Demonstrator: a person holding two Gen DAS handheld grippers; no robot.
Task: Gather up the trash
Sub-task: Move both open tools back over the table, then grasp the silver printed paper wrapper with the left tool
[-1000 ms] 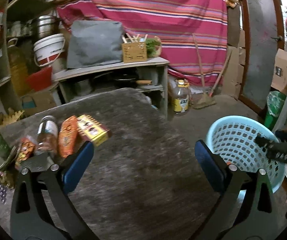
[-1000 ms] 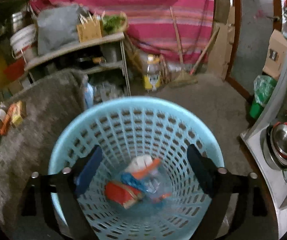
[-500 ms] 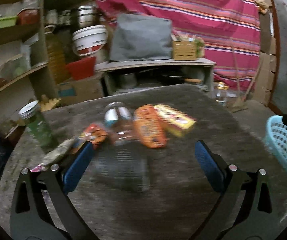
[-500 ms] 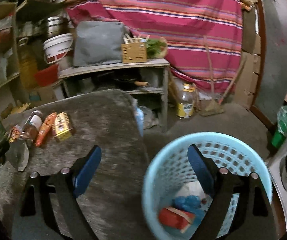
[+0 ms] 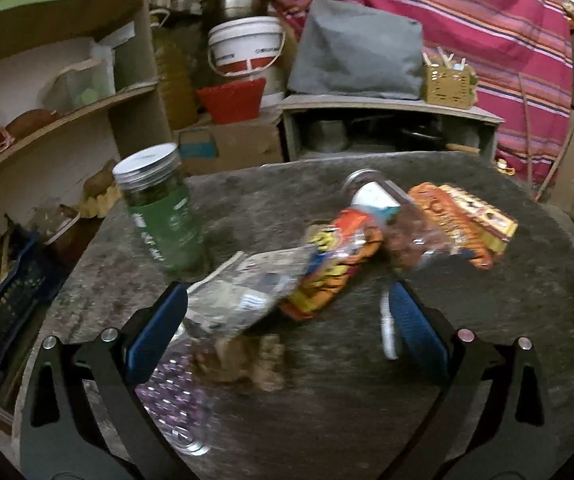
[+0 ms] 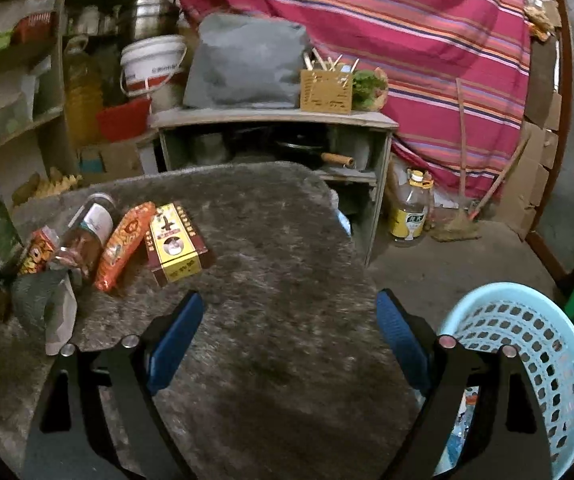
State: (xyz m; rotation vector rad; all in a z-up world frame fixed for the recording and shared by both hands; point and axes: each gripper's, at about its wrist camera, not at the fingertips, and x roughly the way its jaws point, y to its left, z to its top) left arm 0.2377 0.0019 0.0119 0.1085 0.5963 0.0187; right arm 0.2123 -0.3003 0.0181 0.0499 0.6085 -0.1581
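Blurred trash wrappers (image 5: 287,280) strewn on grey carpeted table (image 6: 279,240) beside green jar (image 5: 159,216), left gripper (image 5: 287,320) wide open just over them, right gripper (image 6: 287,328) wide open and empty, blue basket (image 6: 527,340) cropped at frame edge, cluttered shelves behind.

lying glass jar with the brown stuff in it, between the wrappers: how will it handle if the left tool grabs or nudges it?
The jar lies on its side on the carpeted table, so a nudge would probably roll it, though the orange packet alongside may block it. It looks like glass and partly full: likely heavy for its size, hard and slippery. The left tool stands open, and looks wide enough.
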